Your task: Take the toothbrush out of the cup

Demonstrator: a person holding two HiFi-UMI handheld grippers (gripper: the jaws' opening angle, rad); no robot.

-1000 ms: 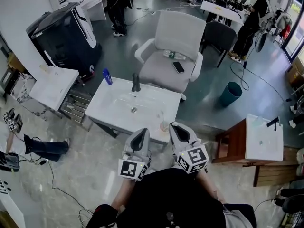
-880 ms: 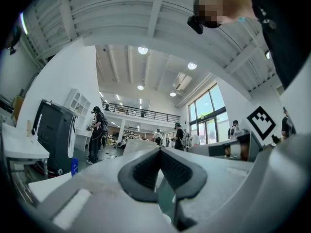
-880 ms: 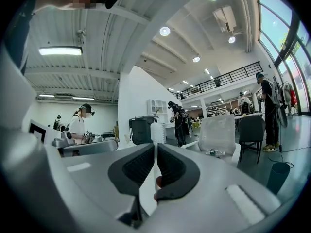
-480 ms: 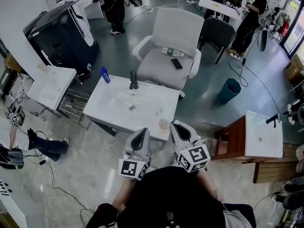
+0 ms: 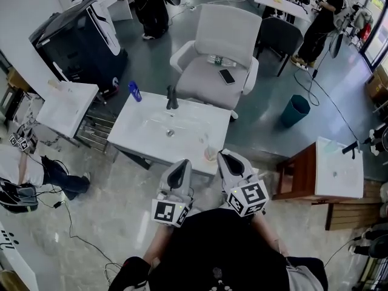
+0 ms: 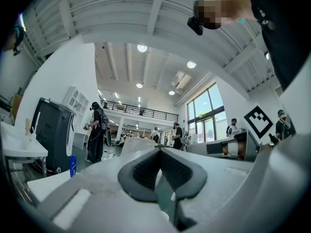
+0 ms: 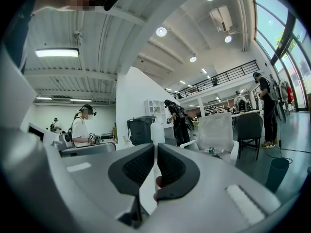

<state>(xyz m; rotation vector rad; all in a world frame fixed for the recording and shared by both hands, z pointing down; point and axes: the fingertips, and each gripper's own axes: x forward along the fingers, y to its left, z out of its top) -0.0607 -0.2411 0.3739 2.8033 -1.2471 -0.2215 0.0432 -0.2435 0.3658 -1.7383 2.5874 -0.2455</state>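
Note:
A small clear cup (image 5: 210, 154) stands near the front right edge of the white sink table (image 5: 145, 132), with a thin toothbrush (image 5: 206, 142) upright in it. My right gripper (image 5: 228, 161) hovers just right of the cup and a little nearer to me, shut with nothing in it. My left gripper (image 5: 180, 172) sits at the table's front edge, left of the cup, also shut and empty. In the left gripper view the jaws (image 6: 159, 152) meet at their tips. The right gripper view shows its jaws (image 7: 155, 147) pressed together too.
A dark faucet (image 5: 172, 97) and a blue bottle (image 5: 134, 91) stand at the table's far side. Behind it is a white chair (image 5: 218, 59) with a phone (image 5: 227, 76) on its seat. A wooden stand (image 5: 294, 177) is at the right. People stand around.
Both grippers stay shut at the table's near edge, barely shifted. The scene slides slightly in the head view, and the person at the far left has moved.

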